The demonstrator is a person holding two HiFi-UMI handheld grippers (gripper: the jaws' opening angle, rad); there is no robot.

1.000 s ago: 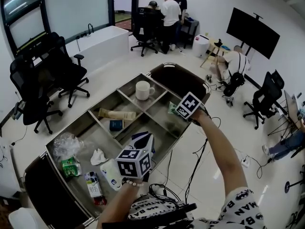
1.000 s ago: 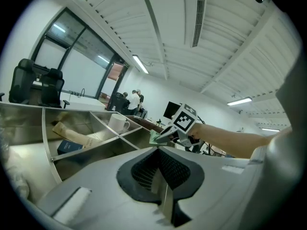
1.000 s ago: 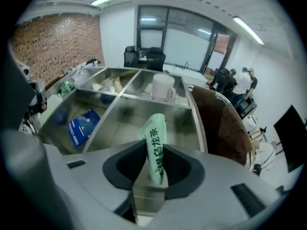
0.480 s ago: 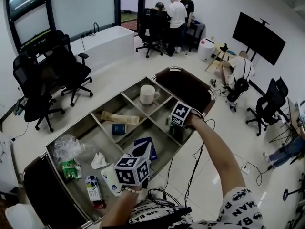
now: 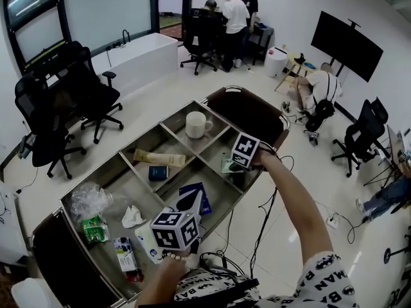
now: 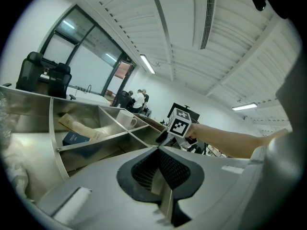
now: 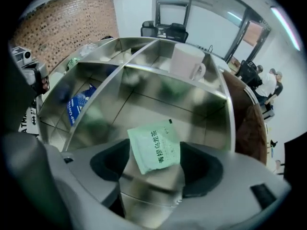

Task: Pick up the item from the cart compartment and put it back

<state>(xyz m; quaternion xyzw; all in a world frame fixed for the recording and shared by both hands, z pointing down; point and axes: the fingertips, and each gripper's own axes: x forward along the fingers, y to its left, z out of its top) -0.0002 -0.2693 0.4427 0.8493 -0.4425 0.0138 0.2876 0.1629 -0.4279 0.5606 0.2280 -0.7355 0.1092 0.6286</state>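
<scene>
A steel cart (image 5: 122, 172), divided into open compartments, is seen from above in an office with black chairs. The right gripper (image 7: 156, 170) is held by an outstretched arm and pointed steeply down into a compartment at the cart's near edge, close to its dark end panel. Its fingers (image 7: 109, 164) have just been opening and are now spread wide and released. Between them a pale green sachet (image 7: 156, 145) printed with dark characters is seen, with neither finger pressed on it. It appears to lie on the steel floor of that compartment, though contact with the floor cannot be made out for certain. A white mug (image 5: 194, 124) is stood in the next compartment, beyond a divider.

The left gripper (image 6: 159, 174) is held nearly level over the near side of the cart, well apart from the sachet. Its fingers are closed together with nothing between them.

In other compartments, a beige packet (image 5: 158, 156) and a small dark blue box (image 5: 157, 172) are lain just beside each other. A blue pack (image 5: 200, 197) is placed near the left gripper. At the far left end, a crumpled clear bag (image 5: 87, 197), a green packet (image 5: 95, 226) and a small carton (image 5: 125, 252) are gathered.
</scene>
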